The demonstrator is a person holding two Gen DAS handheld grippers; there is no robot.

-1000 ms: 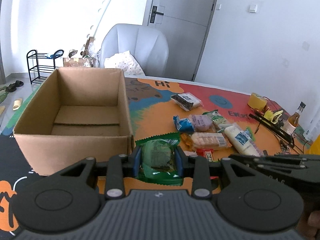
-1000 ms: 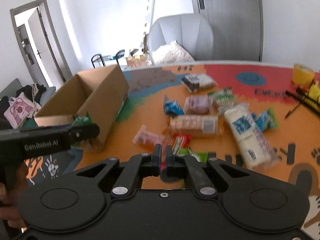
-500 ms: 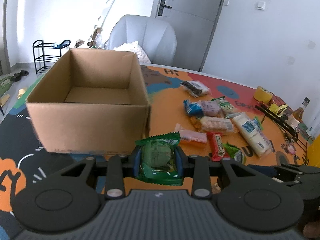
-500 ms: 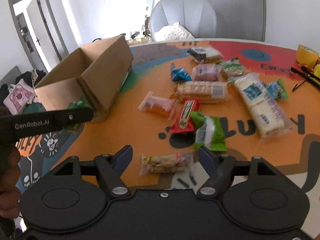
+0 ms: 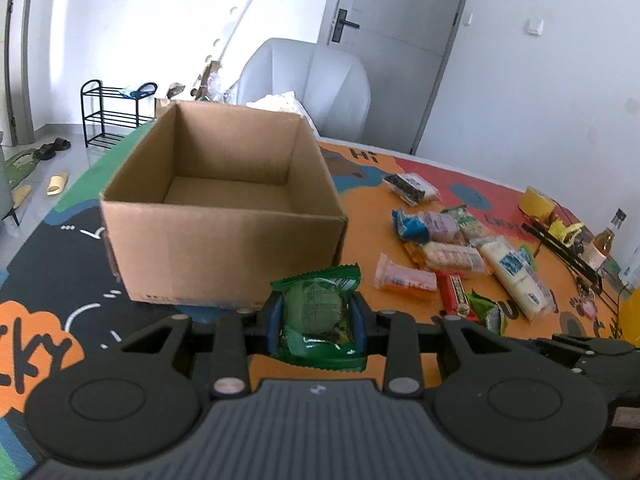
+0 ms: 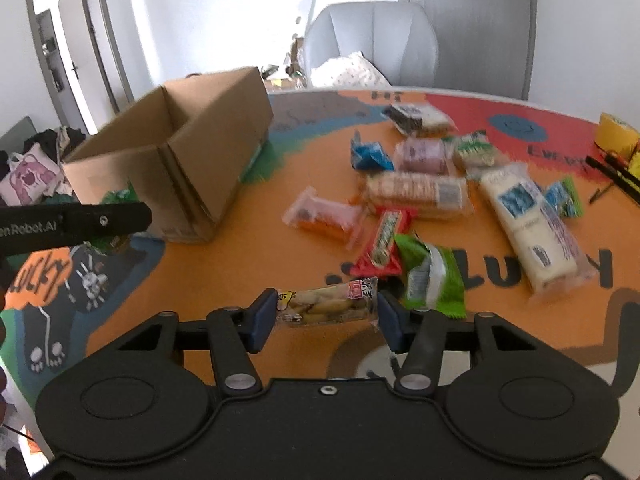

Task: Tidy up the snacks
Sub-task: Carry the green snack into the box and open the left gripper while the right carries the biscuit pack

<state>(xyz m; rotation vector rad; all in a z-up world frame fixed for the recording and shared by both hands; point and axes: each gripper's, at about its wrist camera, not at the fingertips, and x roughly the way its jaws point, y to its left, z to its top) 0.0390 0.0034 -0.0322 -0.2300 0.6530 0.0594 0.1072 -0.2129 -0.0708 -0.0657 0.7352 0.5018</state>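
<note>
Beside the cardboard box, whose visible inside is bare, a green snack packet is clamped by the left gripper. Right of the box, a small nut packet is bracketed by the right gripper, whose jaws have just been closing; pad contact cannot be told. Most snacks remain unsorted. "LUCKY" is printed on the mat.

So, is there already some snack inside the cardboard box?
No, the cardboard box shows only bare floor inside in the left wrist view.
</note>
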